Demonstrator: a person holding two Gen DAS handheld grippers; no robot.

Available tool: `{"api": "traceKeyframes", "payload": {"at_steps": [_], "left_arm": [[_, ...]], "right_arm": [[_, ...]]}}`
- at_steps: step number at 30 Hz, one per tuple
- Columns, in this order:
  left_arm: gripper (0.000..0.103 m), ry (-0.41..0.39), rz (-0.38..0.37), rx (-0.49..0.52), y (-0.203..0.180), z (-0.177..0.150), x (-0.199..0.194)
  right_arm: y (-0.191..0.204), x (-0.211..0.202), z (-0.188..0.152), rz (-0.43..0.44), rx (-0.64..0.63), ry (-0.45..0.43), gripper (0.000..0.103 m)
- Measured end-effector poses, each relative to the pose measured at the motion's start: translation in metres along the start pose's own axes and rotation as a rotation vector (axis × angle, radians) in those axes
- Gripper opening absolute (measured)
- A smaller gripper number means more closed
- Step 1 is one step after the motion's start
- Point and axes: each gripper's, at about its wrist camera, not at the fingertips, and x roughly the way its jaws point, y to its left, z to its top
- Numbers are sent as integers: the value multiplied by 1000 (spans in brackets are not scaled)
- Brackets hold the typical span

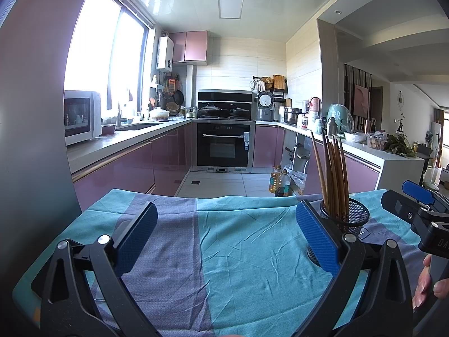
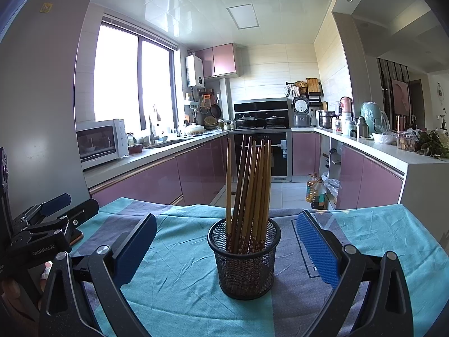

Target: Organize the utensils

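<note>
A black mesh cup [image 2: 244, 261] stands upright on the teal and grey cloth [image 2: 174, 275] and holds several brown chopsticks [image 2: 249, 191], tips up. My right gripper [image 2: 224, 250] is open and empty, its blue pads on either side of the cup, not touching it. My left gripper [image 1: 224, 238] is open and empty over bare cloth [image 1: 238, 252]; the cup [image 1: 346, 221] and chopsticks [image 1: 332, 174] stand just behind its right finger. The right gripper [image 1: 415, 205] shows at the right edge of the left wrist view, the left gripper [image 2: 56, 210] at the left edge of the right wrist view.
The clothed table ends at its far edge [image 1: 224, 196], with kitchen floor beyond. Pink cabinets and counters run along both sides, with an oven [image 1: 223, 146] at the back. Oil bottles [image 2: 315, 191] stand on the floor. A grey fridge wall [image 1: 33, 112] rises at the left.
</note>
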Motion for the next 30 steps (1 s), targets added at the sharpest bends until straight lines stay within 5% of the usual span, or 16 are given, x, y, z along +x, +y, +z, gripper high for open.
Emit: {"api": "traceKeyframes", "payload": {"at_steps": [30], "left_arm": [[97,2,1,2,0,2,3]], "right_arm": [[-1,-1,0,1,2,0,96]]}}
